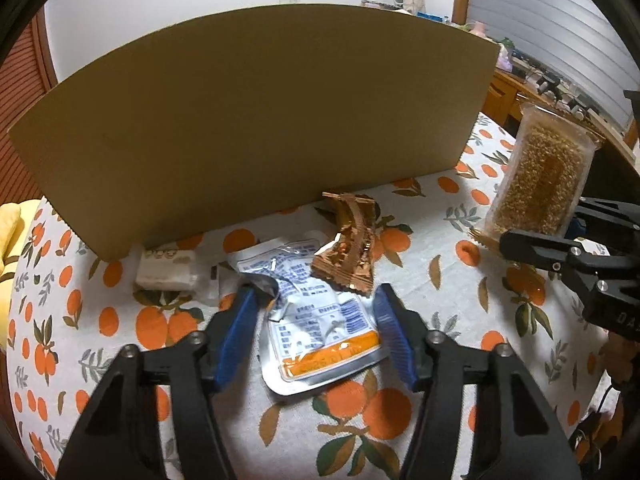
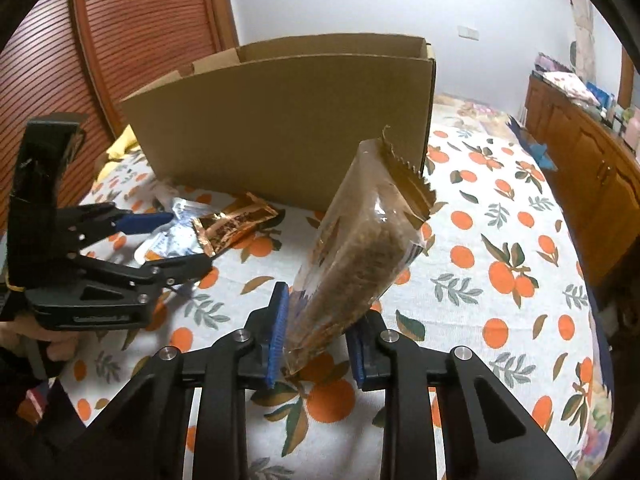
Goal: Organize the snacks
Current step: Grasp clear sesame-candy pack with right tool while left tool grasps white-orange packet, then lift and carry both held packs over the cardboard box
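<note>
While clamped upright, grainy clear-wrapped bar [image 2: 352, 248] between ribbed blue fingers [image 2: 279, 332].

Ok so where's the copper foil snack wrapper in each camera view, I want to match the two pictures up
Left wrist view: the copper foil wrapper lies at centre, just past the left gripper, overlapping the silver pouch.
Right wrist view: the same wrapper lies left of centre on the tablecloth, beside the left gripper.
Shared landmark: the cardboard box stands right behind the wrapper in both.
</note>
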